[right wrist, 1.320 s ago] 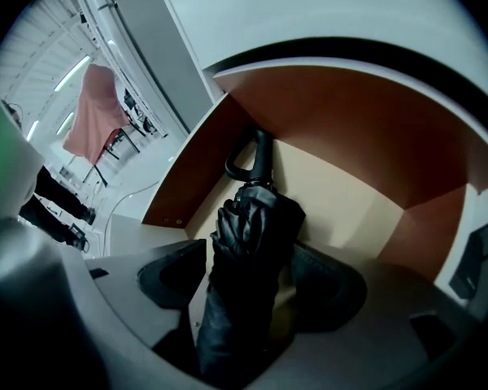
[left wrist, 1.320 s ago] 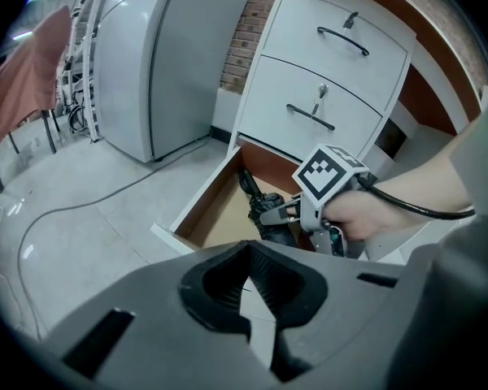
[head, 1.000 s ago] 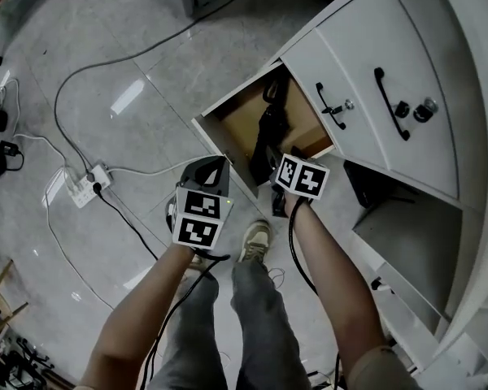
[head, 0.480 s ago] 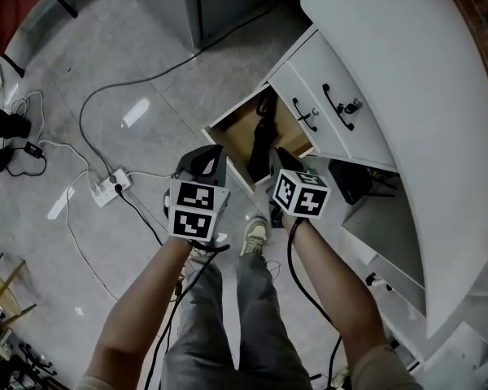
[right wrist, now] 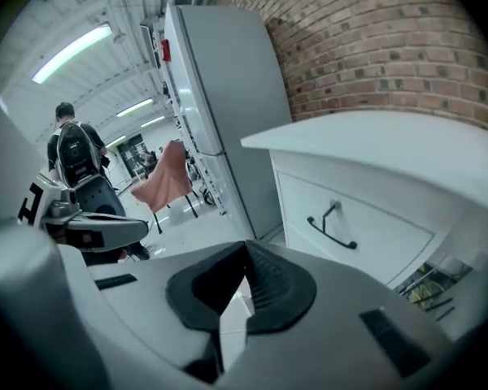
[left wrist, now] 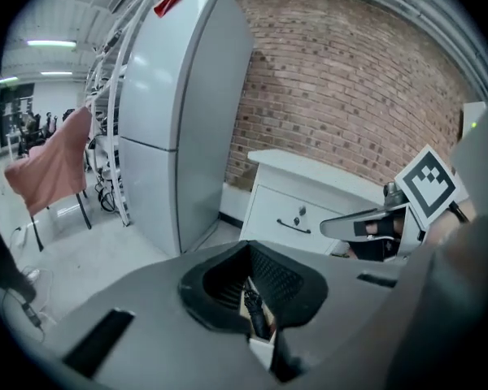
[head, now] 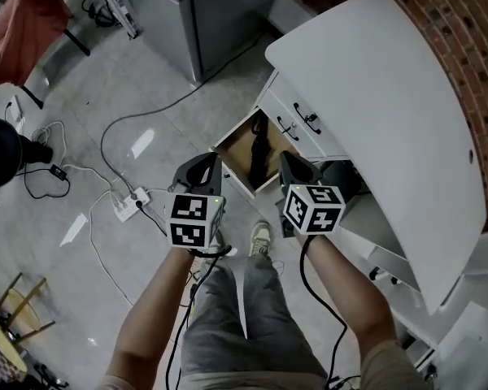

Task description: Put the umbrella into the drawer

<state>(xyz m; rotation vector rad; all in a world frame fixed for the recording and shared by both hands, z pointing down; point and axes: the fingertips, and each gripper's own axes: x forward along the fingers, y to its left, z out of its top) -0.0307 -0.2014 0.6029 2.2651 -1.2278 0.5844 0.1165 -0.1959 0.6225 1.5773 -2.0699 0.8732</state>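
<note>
My right gripper (head: 288,162) and left gripper (head: 208,167) had risen, both closed and empty. The umbrella (head: 259,149) lay inside the open drawer (head: 228,153), delivered, I judged.

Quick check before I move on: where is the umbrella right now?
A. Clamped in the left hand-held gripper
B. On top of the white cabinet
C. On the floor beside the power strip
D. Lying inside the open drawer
D: the head view shows the dark umbrella lying inside the open drawer, low on the white cabinet.

Left gripper (left wrist: 249,254) jaws together; fridge (left wrist: 175,112) beyond
</note>
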